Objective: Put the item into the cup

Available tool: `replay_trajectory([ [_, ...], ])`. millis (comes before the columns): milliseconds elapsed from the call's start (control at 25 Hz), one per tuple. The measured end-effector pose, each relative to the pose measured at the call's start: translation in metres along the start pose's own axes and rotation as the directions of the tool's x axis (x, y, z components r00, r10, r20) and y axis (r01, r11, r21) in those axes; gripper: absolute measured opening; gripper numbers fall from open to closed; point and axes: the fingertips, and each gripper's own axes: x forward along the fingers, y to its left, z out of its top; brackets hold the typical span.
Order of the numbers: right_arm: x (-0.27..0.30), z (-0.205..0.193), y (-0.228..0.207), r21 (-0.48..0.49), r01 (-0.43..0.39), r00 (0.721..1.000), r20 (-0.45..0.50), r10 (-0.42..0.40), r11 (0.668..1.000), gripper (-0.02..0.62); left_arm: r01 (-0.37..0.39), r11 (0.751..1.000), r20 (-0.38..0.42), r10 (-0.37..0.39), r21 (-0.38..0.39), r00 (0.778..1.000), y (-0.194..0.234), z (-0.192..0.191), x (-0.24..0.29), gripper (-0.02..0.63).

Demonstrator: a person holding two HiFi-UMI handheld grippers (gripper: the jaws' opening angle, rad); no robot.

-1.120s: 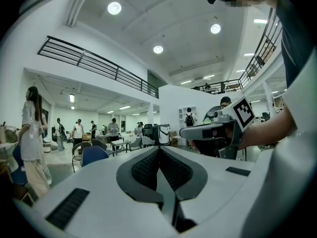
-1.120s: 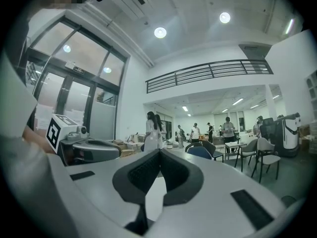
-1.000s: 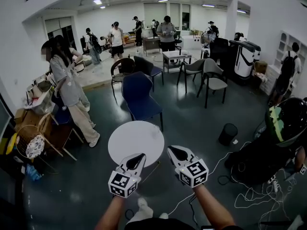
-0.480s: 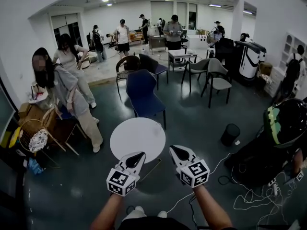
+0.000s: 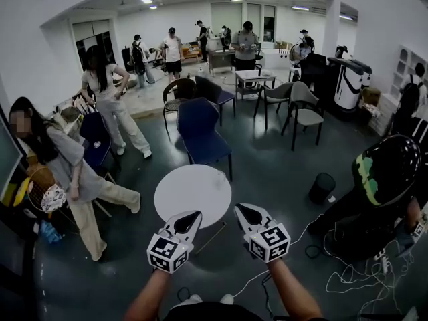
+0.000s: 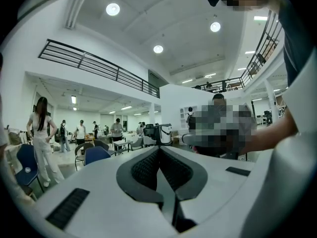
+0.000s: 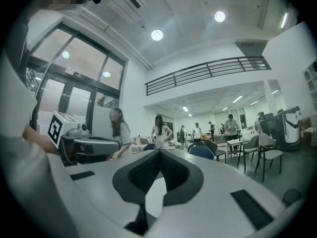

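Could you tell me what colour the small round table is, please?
The round table is plain white, seen best in the head view.

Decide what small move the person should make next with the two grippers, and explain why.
Probably hold both grippers where they are and look around for the cup and item first. The left gripper and right gripper are shut with nothing between their jaws, held level by the round white table, and no cup or item shows in any view.

No words or numbers can be read. The only marks are black-and-white square patterns on the white plastic cube (image 5: pixel 166 253) of the left gripper (image 5: pixel 193 215) and the matching cube (image 5: pixel 271 241) of the right gripper (image 5: pixel 240 208).
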Motion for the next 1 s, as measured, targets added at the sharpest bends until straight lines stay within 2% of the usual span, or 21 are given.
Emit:
replay_trajectory([
  [480, 0.02, 0.007, 0.005, -0.005, 0.018, 1.0, 0.002, -0.018, 1.0, 0.017, 0.022, 1.0, 0.01, -0.022, -0.009, 1.0, 0.019, 0.003, 0.001, 0.017],
  [1000, 0.038, 0.014, 0.039, -0.024, 0.016, 1.0, -0.001, -0.016, 1.0, 0.017, 0.027, 0.999, 0.02, -0.026, -0.018, 0.999, 0.041, 0.003, -0.027, 0.017],
])
